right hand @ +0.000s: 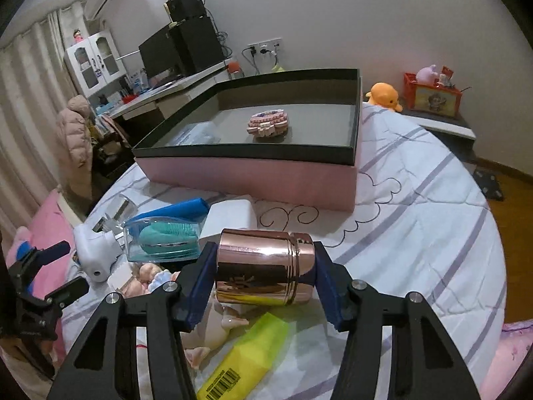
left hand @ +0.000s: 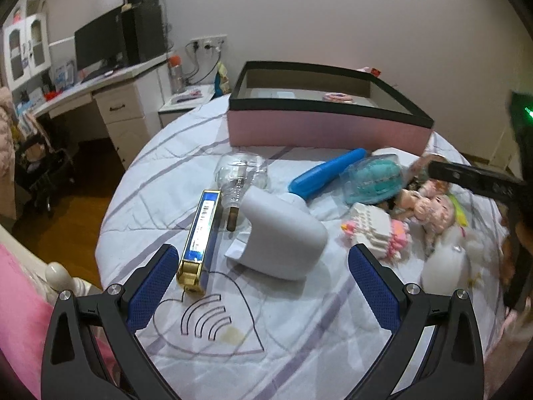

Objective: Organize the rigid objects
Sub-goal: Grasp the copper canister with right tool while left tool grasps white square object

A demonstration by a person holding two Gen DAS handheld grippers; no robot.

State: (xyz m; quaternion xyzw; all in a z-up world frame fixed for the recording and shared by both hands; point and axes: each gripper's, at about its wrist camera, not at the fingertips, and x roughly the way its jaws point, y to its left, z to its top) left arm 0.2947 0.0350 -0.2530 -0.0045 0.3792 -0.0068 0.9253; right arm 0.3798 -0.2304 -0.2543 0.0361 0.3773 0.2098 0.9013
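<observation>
My right gripper (right hand: 263, 254) is shut on a rose-gold metal canister (right hand: 263, 266) lying sideways, one pad on its base and one on its lid, above dolls (right hand: 150, 275) and a yellow-green pack (right hand: 253, 350). Beyond it stands the pink box with a black rim (right hand: 246, 176), holding a pink block model (right hand: 268, 123) and a clear packet (right hand: 196, 138). My left gripper (left hand: 263, 266) is open over the bedspread, just short of a white rounded device (left hand: 283, 233). A blue-and-gold box (left hand: 200, 233) lies by its left finger. The pink box (left hand: 326, 130) stands behind.
On the bed lie a glass bottle (left hand: 240, 176), a blue case (left hand: 326, 173), a teal brush in a clear case (left hand: 373, 180), a white block model (left hand: 373, 223) and dolls (left hand: 429, 206). A desk with a monitor (left hand: 96, 43) stands at the left, an orange plush (right hand: 383, 96) behind the bed.
</observation>
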